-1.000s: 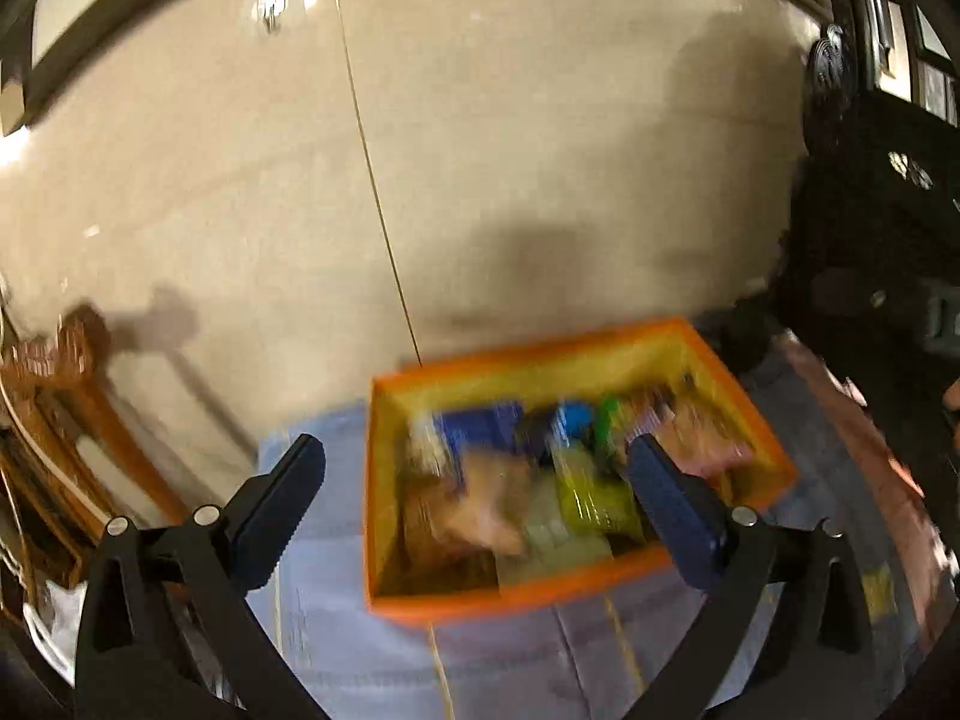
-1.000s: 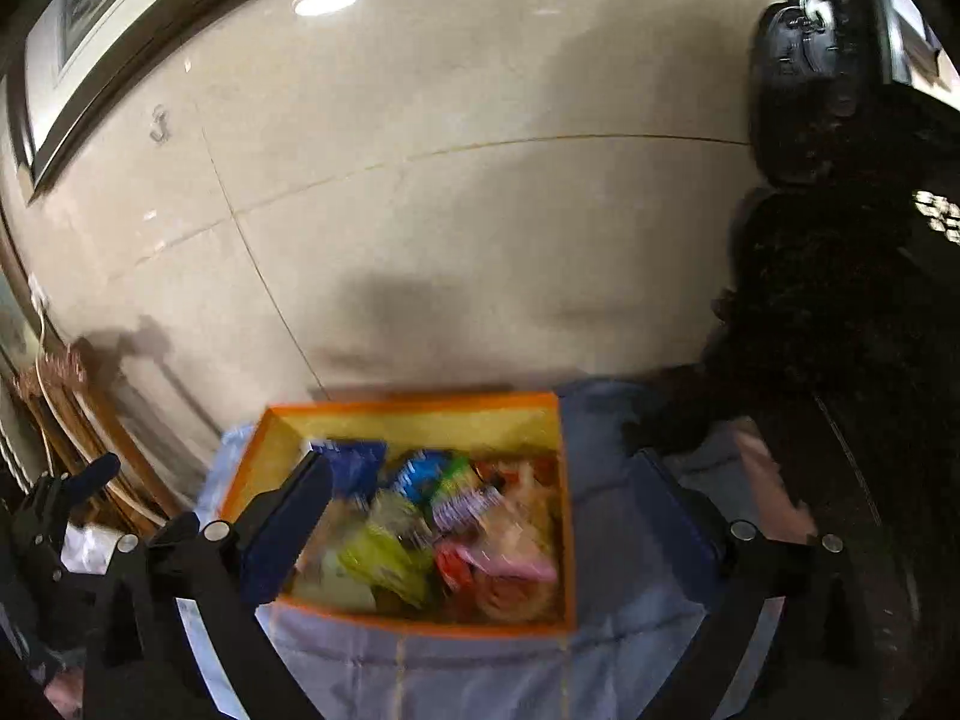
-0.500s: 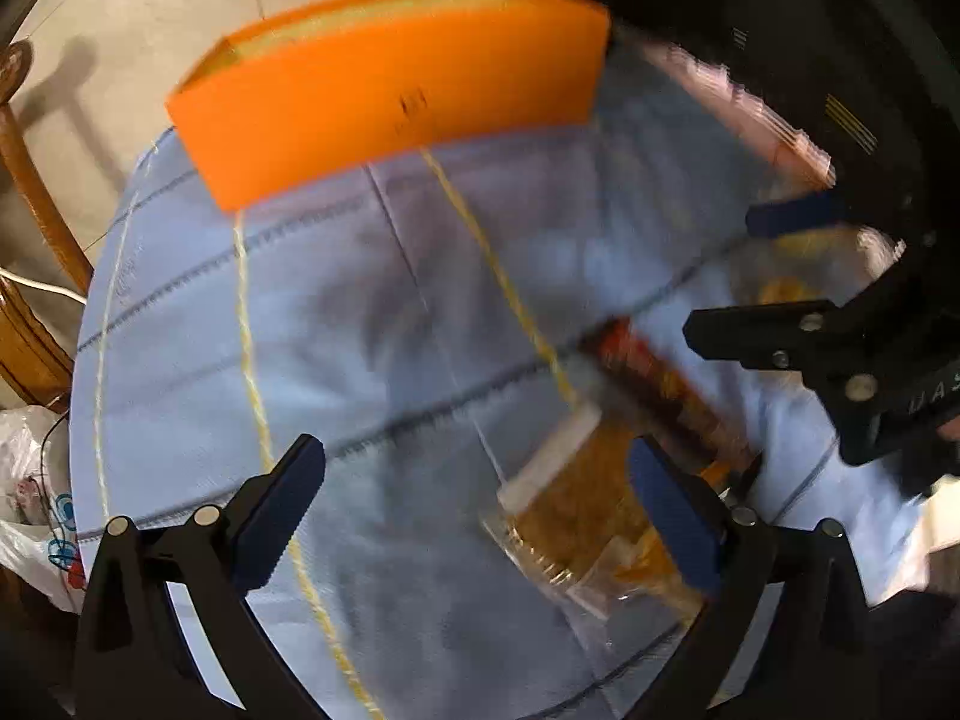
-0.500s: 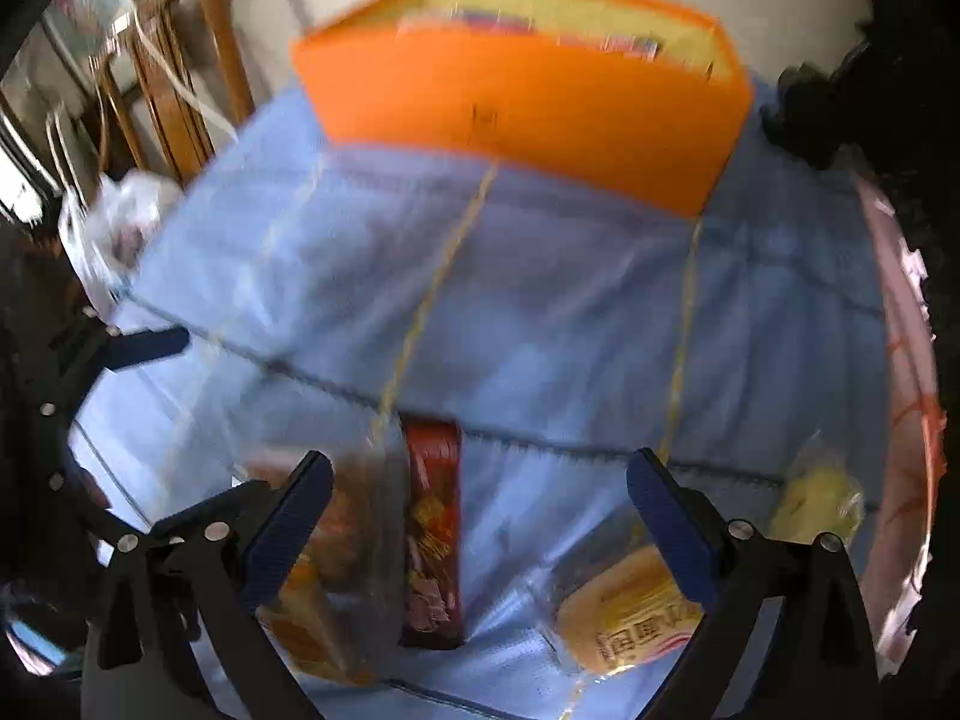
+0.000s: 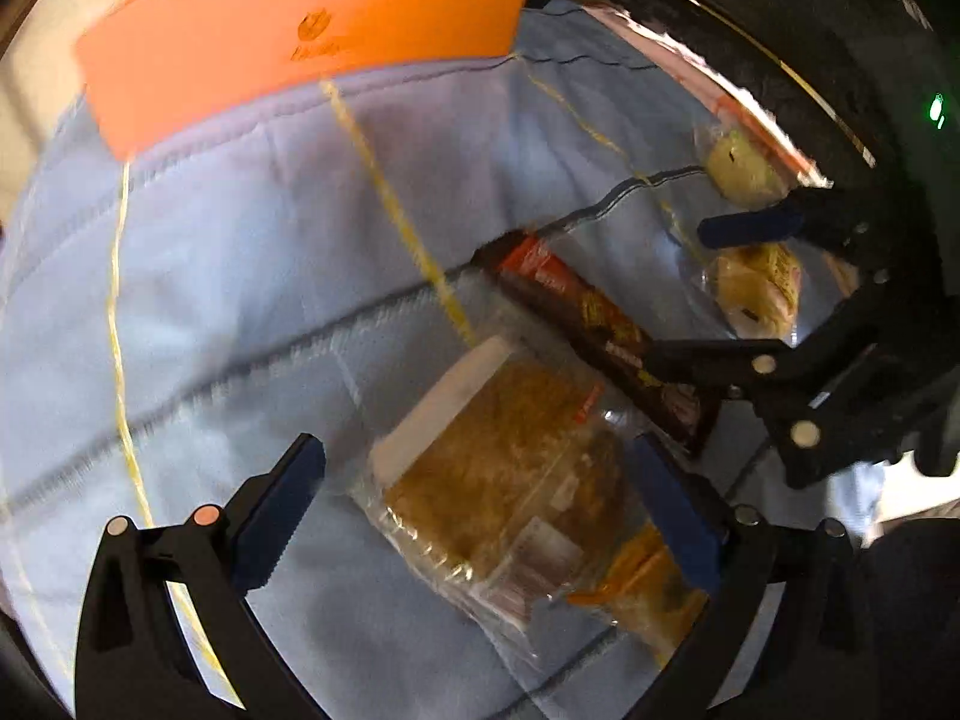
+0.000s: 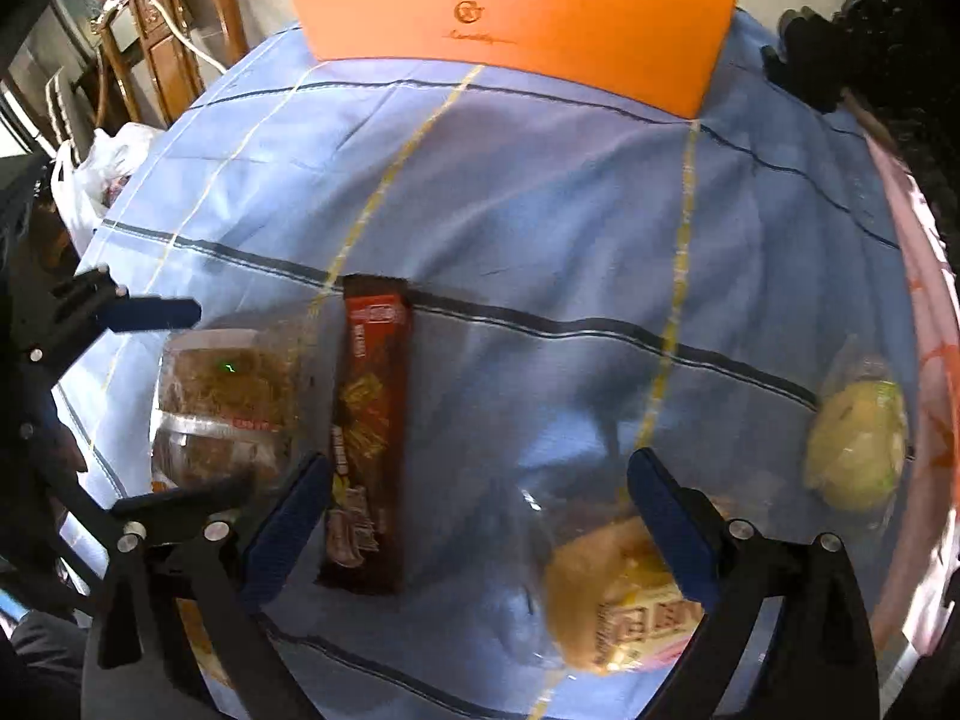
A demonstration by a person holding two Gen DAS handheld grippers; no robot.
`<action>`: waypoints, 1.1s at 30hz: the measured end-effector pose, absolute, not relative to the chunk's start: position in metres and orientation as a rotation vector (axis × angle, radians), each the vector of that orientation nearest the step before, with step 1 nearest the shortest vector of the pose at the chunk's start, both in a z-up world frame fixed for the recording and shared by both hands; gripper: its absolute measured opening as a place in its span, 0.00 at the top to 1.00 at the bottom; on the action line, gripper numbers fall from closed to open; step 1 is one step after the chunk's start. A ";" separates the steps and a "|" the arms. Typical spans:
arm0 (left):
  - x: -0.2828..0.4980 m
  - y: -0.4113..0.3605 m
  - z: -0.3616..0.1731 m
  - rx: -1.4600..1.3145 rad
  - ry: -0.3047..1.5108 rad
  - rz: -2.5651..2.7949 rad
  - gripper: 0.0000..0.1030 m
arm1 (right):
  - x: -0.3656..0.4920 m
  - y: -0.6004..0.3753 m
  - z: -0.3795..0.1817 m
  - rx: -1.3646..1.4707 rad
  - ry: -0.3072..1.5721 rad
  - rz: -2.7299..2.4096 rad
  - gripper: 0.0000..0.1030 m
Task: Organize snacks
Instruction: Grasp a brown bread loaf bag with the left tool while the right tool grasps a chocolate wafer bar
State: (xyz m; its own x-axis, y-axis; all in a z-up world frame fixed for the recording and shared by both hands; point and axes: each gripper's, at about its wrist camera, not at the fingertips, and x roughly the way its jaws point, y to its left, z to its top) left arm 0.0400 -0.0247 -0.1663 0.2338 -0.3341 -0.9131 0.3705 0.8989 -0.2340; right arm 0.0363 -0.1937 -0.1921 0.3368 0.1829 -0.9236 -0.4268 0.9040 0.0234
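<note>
A blue quilted cloth [image 6: 540, 192] with yellow and dark stripes covers the table, a wooden chair [image 6: 162, 42] and a white bag [image 6: 114, 162] beyond its edge at 10 o'clock in the right wrist view. Nearest the left gripper [image 5: 480, 516], whose jaws stand spread, a clear pack of brown cakes [image 5: 504, 480] with a white tray end lies between the fingers, untouched on either side. Just beside it at 2 o'clock lies a dark red bar [image 5: 600, 324], long and slim. The right gripper [image 6: 486, 516], jaws likewise spread and holding nothing, hovers over bare cloth with the bar at its left finger and a bun [image 6: 618, 594] in clear wrap under its right finger. A pale round bun [image 6: 858, 444], also wrapped, sits well apart at 3 o'clock near the pink table edge [image 6: 924, 360]. Farthest off, at 12 o'clock, stands the orange box [image 6: 516, 18], its near wall bearing a small logo; its contents are hidden from both cameras. All four snacks lie on the cloth, outside the box.
</note>
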 end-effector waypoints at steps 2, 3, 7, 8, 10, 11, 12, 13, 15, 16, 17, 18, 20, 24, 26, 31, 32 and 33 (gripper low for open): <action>0.030 -0.018 -0.167 0.022 1.247 -0.484 0.04 | 0.037 -0.191 -0.193 -0.230 1.177 0.417 0.04; 0.027 -0.019 -0.164 0.040 1.251 -0.496 0.04 | 0.037 -0.192 -0.192 -0.162 1.189 0.460 0.04; 0.026 -0.032 -0.150 0.176 1.140 -0.537 0.04 | 0.042 -0.180 -0.203 -0.223 1.166 0.453 0.03; 0.028 -0.036 -0.149 0.182 1.121 -0.541 0.04 | 0.039 -0.177 -0.205 -0.253 1.156 0.456 0.03; 0.036 -0.042 -0.153 0.150 1.109 -0.543 0.04 | 0.032 -0.175 -0.205 -0.326 1.118 0.434 0.16; 0.038 -0.041 -0.155 0.120 1.106 -0.543 0.04 | 0.030 -0.175 -0.205 -0.341 1.109 0.428 0.20; 0.039 -0.039 -0.156 0.099 1.105 -0.538 0.04 | 0.027 -0.176 -0.202 -0.339 1.093 0.418 0.30; 0.038 -0.037 -0.156 0.068 1.094 -0.506 0.04 | 0.026 -0.179 -0.201 -0.337 1.085 0.405 0.45; 0.037 -0.041 -0.154 0.030 1.092 -0.435 0.12 | 0.026 -0.178 -0.198 -0.330 1.089 0.420 0.71; 0.032 -0.044 -0.152 -0.003 1.080 -0.402 0.22 | 0.025 -0.176 -0.197 -0.346 1.092 0.400 0.77; 0.029 -0.046 -0.151 -0.024 1.074 -0.387 0.26 | 0.024 -0.175 -0.196 -0.356 1.093 0.392 0.77; 0.027 -0.048 -0.151 -0.030 1.073 -0.370 0.29 | 0.024 -0.174 -0.195 -0.364 1.098 0.387 0.77; 0.021 -0.048 -0.147 -0.058 1.093 -0.330 0.39 | 0.026 -0.175 -0.196 -0.336 1.118 0.392 0.77; 0.007 -0.044 -0.133 -0.108 1.089 -0.330 0.49 | 0.029 -0.193 -0.190 -0.215 1.143 0.409 0.77; -0.002 -0.046 -0.136 -0.014 1.093 -0.330 0.45 | 0.031 -0.197 -0.191 -0.189 1.149 0.398 0.77; -0.026 -0.044 -0.141 0.054 1.112 -0.423 0.04 | 0.029 -0.199 -0.199 -0.233 1.132 0.377 0.77; -0.024 -0.050 -0.147 0.071 1.149 -0.428 0.04 | 0.029 -0.202 -0.199 -0.209 1.138 0.372 0.77; -0.029 -0.054 -0.155 0.117 1.173 -0.425 0.04 | 0.030 -0.205 -0.198 -0.182 1.146 0.370 0.77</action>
State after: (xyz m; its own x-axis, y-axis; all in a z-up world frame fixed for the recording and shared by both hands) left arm -0.0290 -0.0543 -0.1555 0.3179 -0.2622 -0.9111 0.3826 0.9148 -0.1298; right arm 0.0297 -0.2049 -0.1976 0.3603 0.1931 -0.9126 -0.3769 0.9251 0.0469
